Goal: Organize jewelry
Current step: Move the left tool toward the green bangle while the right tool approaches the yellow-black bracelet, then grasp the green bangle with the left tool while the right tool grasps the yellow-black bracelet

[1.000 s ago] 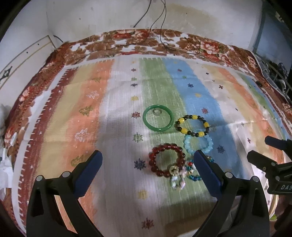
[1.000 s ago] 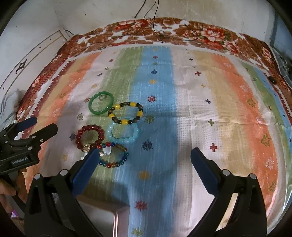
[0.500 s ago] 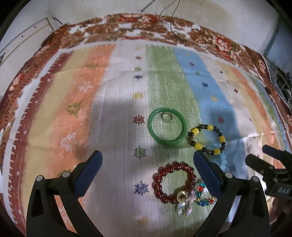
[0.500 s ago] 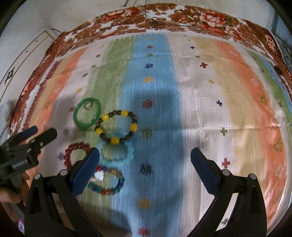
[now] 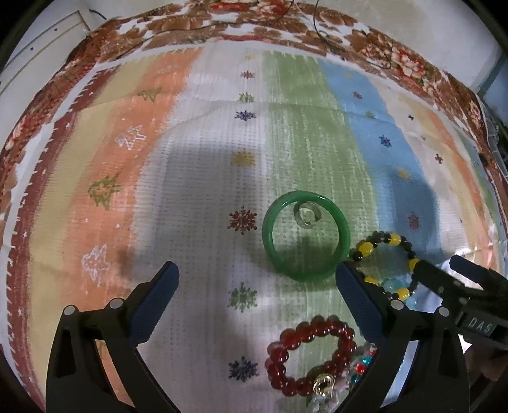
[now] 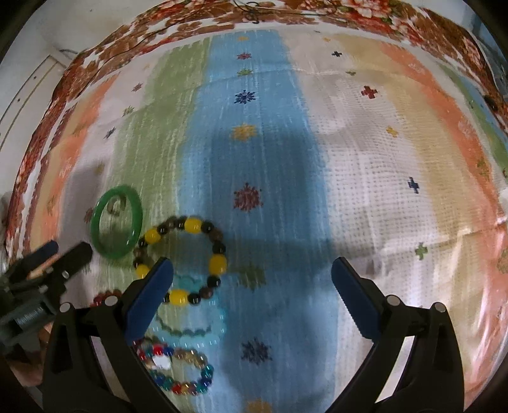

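Note:
A green bangle [image 5: 276,251] lies on the striped cloth with a small pale ring [image 5: 306,216] inside it. Beside it are a black-and-yellow bead bracelet [image 5: 393,238], a pale blue bead bracelet [image 6: 190,330], a dark red bead bracelet [image 5: 285,336] with a charm, and a multicoloured bead bracelet [image 6: 190,386]. My left gripper [image 5: 257,282] is open and empty, just short of the bangle. My right gripper [image 6: 252,279] is open and empty, its left finger over the black-and-yellow bracelet [image 6: 217,263]. The bangle also shows in the right wrist view [image 6: 98,235].
The striped cloth [image 5: 190,190] covers a flower-patterned spread [image 5: 285,19]. A thin black cable [image 5: 320,28] lies at the far edge. Each gripper shows in the other's view, the right one [image 5: 451,276] and the left one [image 6: 60,257].
Both grippers have moved forward and down toward the jewelry, which now looks larger and closer. Both stay open. The jewelry has not moved.

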### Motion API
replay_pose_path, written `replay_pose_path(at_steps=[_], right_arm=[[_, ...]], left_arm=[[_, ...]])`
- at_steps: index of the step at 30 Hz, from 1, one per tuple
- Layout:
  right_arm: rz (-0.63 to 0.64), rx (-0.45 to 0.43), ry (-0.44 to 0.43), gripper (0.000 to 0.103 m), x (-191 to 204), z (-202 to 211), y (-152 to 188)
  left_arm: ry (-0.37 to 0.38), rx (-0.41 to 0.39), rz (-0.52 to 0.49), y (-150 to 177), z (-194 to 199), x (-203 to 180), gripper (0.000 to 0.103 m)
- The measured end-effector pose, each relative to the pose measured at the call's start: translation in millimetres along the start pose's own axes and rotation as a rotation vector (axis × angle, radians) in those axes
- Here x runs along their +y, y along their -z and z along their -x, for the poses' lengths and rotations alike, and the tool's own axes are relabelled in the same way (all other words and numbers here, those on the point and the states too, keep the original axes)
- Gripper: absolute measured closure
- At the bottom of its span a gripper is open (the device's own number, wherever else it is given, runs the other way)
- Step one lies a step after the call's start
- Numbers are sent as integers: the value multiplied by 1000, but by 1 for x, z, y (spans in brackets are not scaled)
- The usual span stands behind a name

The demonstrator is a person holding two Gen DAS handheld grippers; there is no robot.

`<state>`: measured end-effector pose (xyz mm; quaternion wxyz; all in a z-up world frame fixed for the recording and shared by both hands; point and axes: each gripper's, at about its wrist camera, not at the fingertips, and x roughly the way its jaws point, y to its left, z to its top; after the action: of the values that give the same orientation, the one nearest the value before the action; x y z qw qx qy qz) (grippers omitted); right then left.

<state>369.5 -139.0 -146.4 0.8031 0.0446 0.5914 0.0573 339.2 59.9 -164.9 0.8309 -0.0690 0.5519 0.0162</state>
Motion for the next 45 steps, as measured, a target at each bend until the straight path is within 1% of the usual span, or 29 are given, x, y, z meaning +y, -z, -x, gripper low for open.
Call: replay_pose_path(at_steps=[3,7,11,14,16,17,18,19,20,21,22,23,24,26,27,29,31,35,37,39,45], right_arm=[[-19,21,5,5,-1,-10,-3],[-49,39,0,5,-6,-22,-3],[-12,40,39,5,0,-26,1],[-5,37,70,10,1,-26,3],[5,27,94,19,1,-25,4],[7,23,101,23,0,-25,4],[10,21,103,28,0,-25,4],[22,16,105,37,0,-24,4],[40,7,103,44,1,-23,5],[49,1,100,57,1,-21,5],[52,-1,89,80,1,-20,6],[57,3,66,90,2,-19,7],[63,5,55,90,3,-19,7],[84,2,53,90,4,-18,7],[85,1,46,90,3,-17,7],[71,0,23,90,3,-14,5],[62,-14,-2,90,2,-8,1],[82,-48,8,90,5,7,-3],[106,-42,0,90,8,10,-4],[137,-51,17,90,12,15,-2],[176,-76,25,90,23,32,3]], left_arm=[[-5,27,8,-3,-10,-1,12],[-25,49,12,-5,-22,-2,13],[-51,48,-10,-6,-28,-7,14],[-68,52,-27,-6,-33,-7,15],[-89,46,-68,-5,-34,-10,21],[-90,45,-81,-4,-34,-11,28],[-88,43,-101,-4,-33,-13,40],[-88,43,-113,-4,-32,-14,48],[-80,42,-119,-4,-30,-15,72],[-78,43,-122,-5,-29,-16,92],[-81,45,-121,-5,-29,-15,94],[-72,45,-126,-5,-30,-14,96],[-64,46,-127,-5,-29,-12,96],[-20,50,-100,-6,-28,-5,97],[14,54,-75,-8,-25,1,97],[40,43,-63,-10,-20,6,97],[46,22,-39,-13,-14,13,97],[84,0,-9,-18,-2,23,96],[99,-7,4,-18,3,24,96],[104,-16,7,-19,9,22,96],[107,-38,-10,-19,22,7,96]])
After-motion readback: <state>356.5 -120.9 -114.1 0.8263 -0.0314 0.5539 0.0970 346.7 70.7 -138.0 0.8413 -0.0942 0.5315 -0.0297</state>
